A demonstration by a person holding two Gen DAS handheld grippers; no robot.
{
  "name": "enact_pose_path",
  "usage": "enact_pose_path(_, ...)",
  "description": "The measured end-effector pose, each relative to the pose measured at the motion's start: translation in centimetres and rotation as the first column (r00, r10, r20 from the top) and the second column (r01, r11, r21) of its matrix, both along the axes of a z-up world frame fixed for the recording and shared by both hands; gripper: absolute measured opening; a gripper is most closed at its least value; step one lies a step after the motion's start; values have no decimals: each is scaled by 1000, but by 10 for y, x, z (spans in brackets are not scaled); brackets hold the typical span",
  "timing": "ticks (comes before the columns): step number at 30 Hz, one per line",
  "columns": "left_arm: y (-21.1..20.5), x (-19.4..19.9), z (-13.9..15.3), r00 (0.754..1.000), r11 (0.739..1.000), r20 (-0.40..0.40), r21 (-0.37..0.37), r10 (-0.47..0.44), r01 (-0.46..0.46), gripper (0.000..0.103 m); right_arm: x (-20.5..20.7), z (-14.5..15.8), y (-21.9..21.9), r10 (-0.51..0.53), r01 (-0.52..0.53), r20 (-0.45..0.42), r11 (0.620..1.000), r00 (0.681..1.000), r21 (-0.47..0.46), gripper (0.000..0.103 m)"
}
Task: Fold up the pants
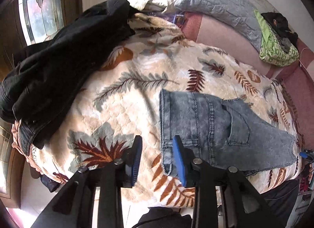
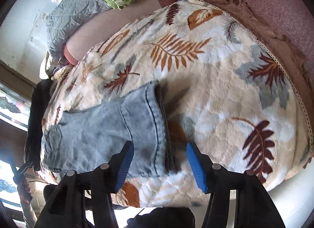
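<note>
Denim, pale and washed grey-blue, lay as folded pants (image 1: 221, 124) on a cream blanket (image 1: 137, 94) printed with brown, rust and grey leaves, which covered a bed. In the left wrist view the left tongs (image 1: 158, 161) stood partly apart above the blanket, with one edge of the pants, seamed and with a belt loop, lying below the gap between the blue pads; the pads did not press on the cloth. A back pocket showed on the top layer of the pants, further to the right. In the right wrist view the right tongs (image 2: 161, 166) stood wider, their blue pads apart over the opposite end of the pants (image 2: 109, 130), where the stacked hem edges lay one upon another; the left pad hung over the denim and the right pad over bare blanket (image 2: 215, 83), and neither gripped anything. Dark clothing (image 1: 64, 67) was heaped on the blanket at the left of the left wrist view, well apart from the pants. A grey quilted pillow (image 1: 219, 6) leaned at the far side of the bed against a white wall, with a green patterned cloth (image 1: 274, 47) beside it and a pink sheet (image 1: 225, 35) under both. A window with patterned glass (image 1: 39, 6) showed at the upper left of the left wrist view.
</note>
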State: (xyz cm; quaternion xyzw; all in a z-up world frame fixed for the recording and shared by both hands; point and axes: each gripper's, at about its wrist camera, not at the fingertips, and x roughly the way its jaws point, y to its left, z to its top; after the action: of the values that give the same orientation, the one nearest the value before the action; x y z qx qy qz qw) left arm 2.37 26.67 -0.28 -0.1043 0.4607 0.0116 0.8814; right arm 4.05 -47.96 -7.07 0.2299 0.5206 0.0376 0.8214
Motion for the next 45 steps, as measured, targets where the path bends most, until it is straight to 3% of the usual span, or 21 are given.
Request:
enact_pose_path(1,-10,1,5,999,1000,28,-19,-19,19,60,13,0,-1,-6,6,5,1000,1000,20,60)
enact_pose_path(2,-22,3,8,998,999,48,-32,-41,42,63,27,-2,-2,-15,15,3,999,1000,32,60)
enact_pose_path(8,-100,31,-35,988,988,-13,2,-155,155,64,90,-30,-2,-47,52,-59,995,997,89,57)
enact_pose_path(10,-114,39,-63,984,986,-74,19,-163,165,64,103,-35,7,-9,15,-88,998,996,63,13)
enact_pose_path(12,-119,42,-86,979,987,-134,36,-154,160,64,104,-26,16,20,-21,-63,1000,998,-5,10)
enact_pose_path(14,-122,39,-92,981,984,-114,65,-157,165,64,100,-8,21,37,-36,4,996,999,-79,7)
enact_pose_path(16,-127,37,-91,978,977,-113,103,-175,186,64,92,8,26,24,-4,90,974,996,-225,2)
enact_pose_path(18,-128,37,-91,976,975,-119,109,-181,194,64,92,-3,26,18,11,95,954,995,-301,3)
enact_pose_path(20,-127,39,-90,976,977,-126,99,-177,190,64,102,-50,18,45,-65,-113,982,993,-179,4)
enact_pose_path(22,-127,39,-87,976,978,-131,98,-173,187,64,93,-50,14,1,-15,-65,976,998,-217,6)
enact_pose_path(25,-128,36,-82,975,975,-131,108,-182,197,64,70,-15,12,-48,57,61,986,997,-155,6)
enact_pose_path(27,-128,34,-75,978,976,-107,100,-181,192,64,53,9,27,3,13,114,991,994,-136,6)
enact_pose_path(30,-131,30,-60,981,980,-53,61,-186,190,64,31,17,56,137,-139,89,990,987,14,17)
enact_pose_path(33,-140,29,-53,977,976,-27,38,-212,213,65,18,-22,73,203,-203,-71,979,977,9,45)
enact_pose_path(34,-145,31,-57,974,973,-44,58,-221,224,71,17,-42,70,184,-191,-146,981,972,-34,48)
enact_pose_path(35,-149,35,-67,971,968,-89,99,-222,230,74,16,-58,64,160,-171,-184,984,970,-45,43)
enact_pose_path(36,-152,40,-81,964,961,-164,147,-210,235,75,15,-57,60,141,-147,-163,989,976,-24,41)
enact_pose_path(37,-153,43,-92,958,960,-208,162,-195,230,77,15,-49,59,123,-128,-162,992,979,-20,41)
enact_pose_path(41,-151,37,-71,978,970,-108,149,-175,190,77,30,7,95,195,-197,-33,977,980,-81,42)
enact_pose_path(43,-156,34,-56,981,968,-40,161,-191,195,77,49,28,132,286,-284,17,956,958,-68,42)
enact_pose_path(45,-162,36,-56,975,962,-36,162,-219,222,77,75,37,181,384,-380,45,921,922,-80,42)
